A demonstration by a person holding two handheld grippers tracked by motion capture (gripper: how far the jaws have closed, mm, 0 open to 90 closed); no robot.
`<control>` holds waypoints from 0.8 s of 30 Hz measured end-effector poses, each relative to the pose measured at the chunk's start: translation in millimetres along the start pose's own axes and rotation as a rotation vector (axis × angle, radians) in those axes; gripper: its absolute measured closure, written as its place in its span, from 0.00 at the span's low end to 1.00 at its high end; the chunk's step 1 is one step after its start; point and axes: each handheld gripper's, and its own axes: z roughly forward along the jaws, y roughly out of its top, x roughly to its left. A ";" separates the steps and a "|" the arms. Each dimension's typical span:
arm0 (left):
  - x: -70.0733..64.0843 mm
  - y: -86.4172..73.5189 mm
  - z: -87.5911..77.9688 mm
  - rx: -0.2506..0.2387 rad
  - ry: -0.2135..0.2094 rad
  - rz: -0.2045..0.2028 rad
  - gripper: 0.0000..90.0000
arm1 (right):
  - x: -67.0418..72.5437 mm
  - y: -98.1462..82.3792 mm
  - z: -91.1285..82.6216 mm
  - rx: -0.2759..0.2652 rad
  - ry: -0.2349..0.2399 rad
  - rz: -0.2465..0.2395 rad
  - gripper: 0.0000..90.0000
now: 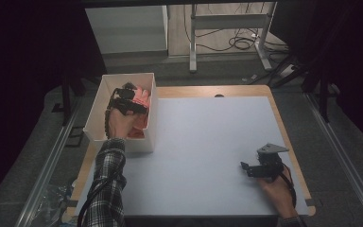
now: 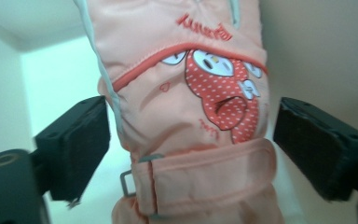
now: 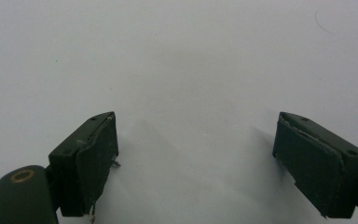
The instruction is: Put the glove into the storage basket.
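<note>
Pink padded fabric identifies the work item: a child's glove [image 2: 186, 116] with a red dotted cartoon figure, a coral seam and a wrist strap with a buckle. It lies inside the white box [image 1: 150, 123] that stands at the left edge of the tabletop [image 1: 208, 142], with its long sides running away from the person.

Left claw [image 1: 131, 97]: reaching into the white box from the near side, the hand and checked sleeve [image 1: 105, 179] coming in from below in the high view. In the left gripper view, the glove stands between the two black jaws. The jaws straddle it just above the wrist strap. A narrow gap shows between each pad and the fabric, so the left claw is released and not pressing on the glove. The box walls rise pale behind the glove.

Right claw [image 1: 244, 166]: resting low over the tabletop near its right front corner, well apart from the white box, pointing left. In the right gripper view, its jaws stand wide apart with bare white surface between them; it is released and holds nothing.

Grey floor, metal rails and a white frame with cables lie beyond the tabletop.
</note>
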 end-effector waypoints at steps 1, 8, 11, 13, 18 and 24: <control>0.5 -0.5 -3.4 -0.010 0.000 -0.003 0.15 | 0.0 0.0 0.0 0.000 0.000 0.000 0.16; 5.6 -5.8 -17.5 -0.056 -0.021 0.016 0.32 | 0.1 0.0 0.0 0.000 0.000 0.000 0.16; 8.9 -8.9 -22.2 -0.081 -0.049 0.016 0.48 | 0.1 0.0 0.0 0.000 0.000 0.000 0.16; 10.8 -10.7 -24.5 -0.096 -0.066 0.009 0.53 | 0.1 0.0 0.0 0.000 0.000 0.000 0.16; 13.2 -14.8 -28.6 -0.124 -0.096 0.010 0.60 | 0.1 0.0 0.0 0.000 0.000 -0.001 0.16; 13.5 -18.1 -31.8 -0.143 -0.106 0.011 0.53 | 0.1 0.0 0.0 0.000 -0.001 0.000 0.16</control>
